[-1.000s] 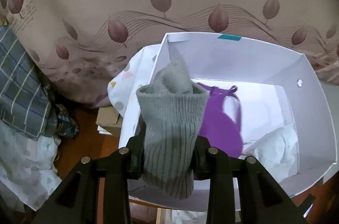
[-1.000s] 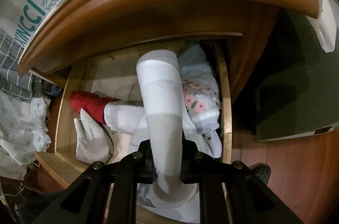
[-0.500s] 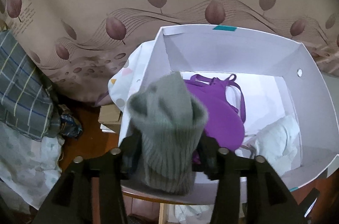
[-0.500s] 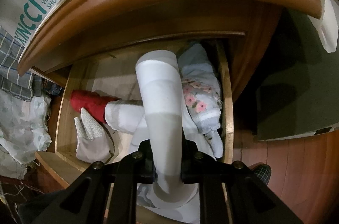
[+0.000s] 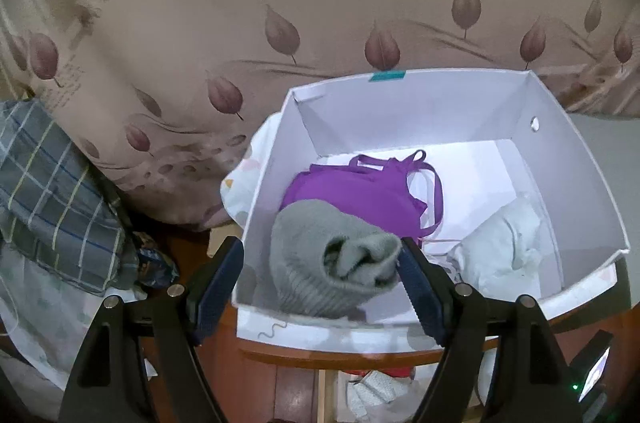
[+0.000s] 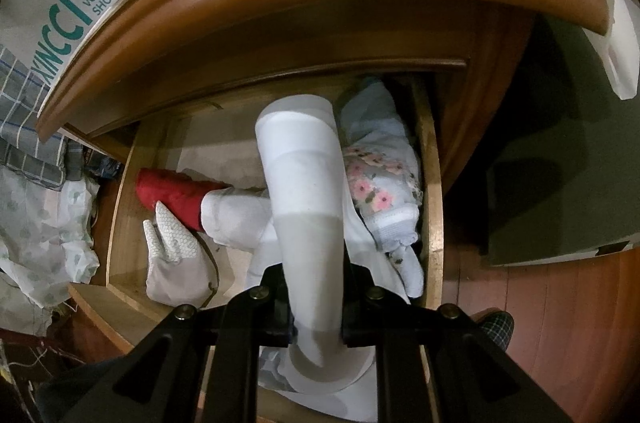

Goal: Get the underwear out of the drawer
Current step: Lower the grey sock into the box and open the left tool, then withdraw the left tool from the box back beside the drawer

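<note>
Between the fingers of the left gripper (image 5: 320,279), which are opening, a grey knitted item (image 5: 332,263) is being released into the white box (image 5: 580,191); the left pad is clear of it, while the right pad may be touching its edge. Beyond the fingertips, a purple garment (image 5: 360,187) and a pale bundle (image 5: 500,247) are already lying in the box, so part of the job can be judged done.

The fingers of the right gripper (image 6: 314,297) are clenched on a white-and-grey sock-like piece (image 6: 304,191), held above the open drawer (image 6: 434,183). Left in the drawer, beyond and beside those fingers, are a floral white piece (image 6: 380,183), a red item (image 6: 172,191) and other pale fabrics, so several removals are judged outstanding.
</note>
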`<state>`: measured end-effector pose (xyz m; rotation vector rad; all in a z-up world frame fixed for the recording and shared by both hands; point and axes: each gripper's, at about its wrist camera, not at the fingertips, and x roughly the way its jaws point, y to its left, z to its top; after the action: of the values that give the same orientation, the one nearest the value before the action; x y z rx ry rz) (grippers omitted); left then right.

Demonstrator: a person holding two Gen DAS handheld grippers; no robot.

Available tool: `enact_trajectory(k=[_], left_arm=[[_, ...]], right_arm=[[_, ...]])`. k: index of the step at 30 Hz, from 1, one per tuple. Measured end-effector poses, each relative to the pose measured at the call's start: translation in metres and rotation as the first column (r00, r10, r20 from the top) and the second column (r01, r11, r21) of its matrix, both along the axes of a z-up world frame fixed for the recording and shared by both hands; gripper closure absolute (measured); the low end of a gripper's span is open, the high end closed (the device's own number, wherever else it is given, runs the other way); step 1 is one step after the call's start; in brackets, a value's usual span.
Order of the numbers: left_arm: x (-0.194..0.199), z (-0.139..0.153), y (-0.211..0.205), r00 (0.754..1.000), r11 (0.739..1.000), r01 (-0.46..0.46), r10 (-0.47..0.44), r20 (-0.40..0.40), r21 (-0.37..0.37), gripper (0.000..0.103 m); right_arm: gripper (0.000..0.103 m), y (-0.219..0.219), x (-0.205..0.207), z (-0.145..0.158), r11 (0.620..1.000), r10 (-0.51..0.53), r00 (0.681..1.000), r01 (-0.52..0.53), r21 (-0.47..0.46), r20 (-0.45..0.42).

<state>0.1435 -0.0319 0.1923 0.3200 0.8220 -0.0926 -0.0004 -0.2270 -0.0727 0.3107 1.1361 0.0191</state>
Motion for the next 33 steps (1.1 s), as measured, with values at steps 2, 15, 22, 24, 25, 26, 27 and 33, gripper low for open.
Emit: enact_trajectory(k=[2,15,22,24,25,26,27,33], left_arm=[[-0.012,0.003,0.006,1.0,1.0,-0.011,0.011,0.025,-0.015,0.026],[-0.103,-0.043,0.066,0.972,0.98,-0.15,0.171,0.162,-0.133,0.013],[-0.099,-0.11,0.098,0.959,0.955,-0.262,0.274,0.071,-0.136,0.013],[-0.097,-0.125,0.106,0.955,0.947,-0.286,0.294,0.035,-0.148,0.013],[-0.095,-0.133,0.11,0.953,0.941,-0.296,0.302,0.013,-0.163,0.013],[-0.094,-0.14,0.114,0.952,0.938,-0.3,0.305,0.001,-0.175,0.013],[-0.093,-0.147,0.116,0.95,0.935,-0.31,0.312,-0.014,-0.17,0.013],[-0.083,-0.171,0.133,0.927,0.912,-0.373,0.358,-0.114,-0.169,0.013]], right_arm=[[0.088,0.001,0.0,0.0,1.0,0.0,1.0,0.0,-0.003,0.002],[0.088,0.009,-0.001,0.0,0.999,0.016,0.999,-0.015,-0.028,0.033],[0.088,0.014,-0.002,-0.002,0.998,-0.002,0.998,0.006,-0.056,0.066],[0.088,0.013,-0.001,-0.001,0.998,-0.013,0.997,0.017,-0.054,0.077],[0.088,0.013,-0.001,0.0,0.999,-0.014,0.997,0.018,-0.047,0.08],[0.088,0.013,-0.002,0.002,0.999,-0.016,0.996,0.019,-0.042,0.085],[0.088,0.013,-0.002,0.003,0.999,-0.013,0.996,0.016,-0.035,0.086],[0.088,0.017,-0.008,0.016,0.999,0.007,0.994,-0.002,-0.042,0.113]])
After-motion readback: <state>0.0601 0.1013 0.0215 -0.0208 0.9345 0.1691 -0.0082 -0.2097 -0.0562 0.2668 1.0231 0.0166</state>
